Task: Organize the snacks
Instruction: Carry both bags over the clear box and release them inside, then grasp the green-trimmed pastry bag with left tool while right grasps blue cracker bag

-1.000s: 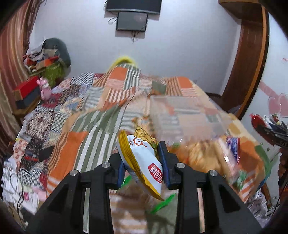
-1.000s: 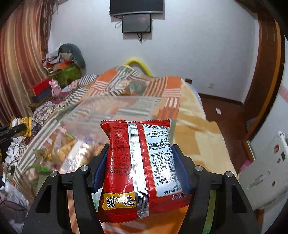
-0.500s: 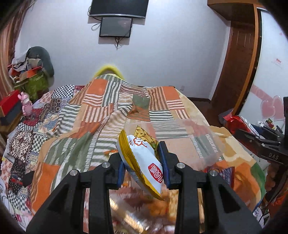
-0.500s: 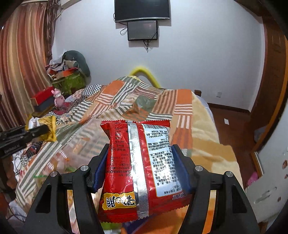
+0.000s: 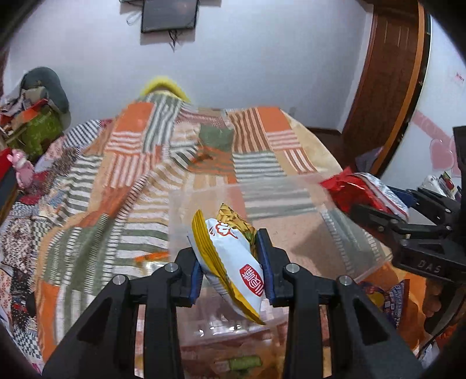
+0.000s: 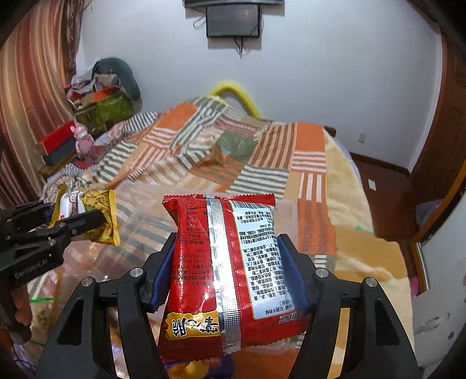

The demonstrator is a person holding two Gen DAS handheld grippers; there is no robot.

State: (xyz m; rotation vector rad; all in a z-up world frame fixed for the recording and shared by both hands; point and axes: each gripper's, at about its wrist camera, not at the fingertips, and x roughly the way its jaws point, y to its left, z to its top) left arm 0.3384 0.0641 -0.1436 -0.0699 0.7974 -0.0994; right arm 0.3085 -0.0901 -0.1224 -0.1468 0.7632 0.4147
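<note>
My left gripper (image 5: 230,262) is shut on a white and yellow snack packet (image 5: 230,256), held over a clear plastic box (image 5: 343,233) on the bed. My right gripper (image 6: 230,271) is shut on a red snack packet (image 6: 224,274), held over the same clear box (image 6: 139,230). The right gripper and its red packet (image 5: 364,192) show at the right of the left wrist view. The left gripper with the yellow packet (image 6: 96,215) shows at the left of the right wrist view. Other snack packets (image 5: 390,297) lie below, near the box.
The bed carries a patchwork quilt (image 5: 145,151) in orange, green and white stripes. A cluttered pile with a green box (image 6: 102,108) and a pink toy (image 6: 83,140) stands at the far left. A wooden door (image 5: 387,73) is at the right. A screen (image 6: 233,20) hangs on the wall.
Both grippers have moved with their packets, from low beside the snack pile to over the clear box. Each gripper has come into the other's view.
</note>
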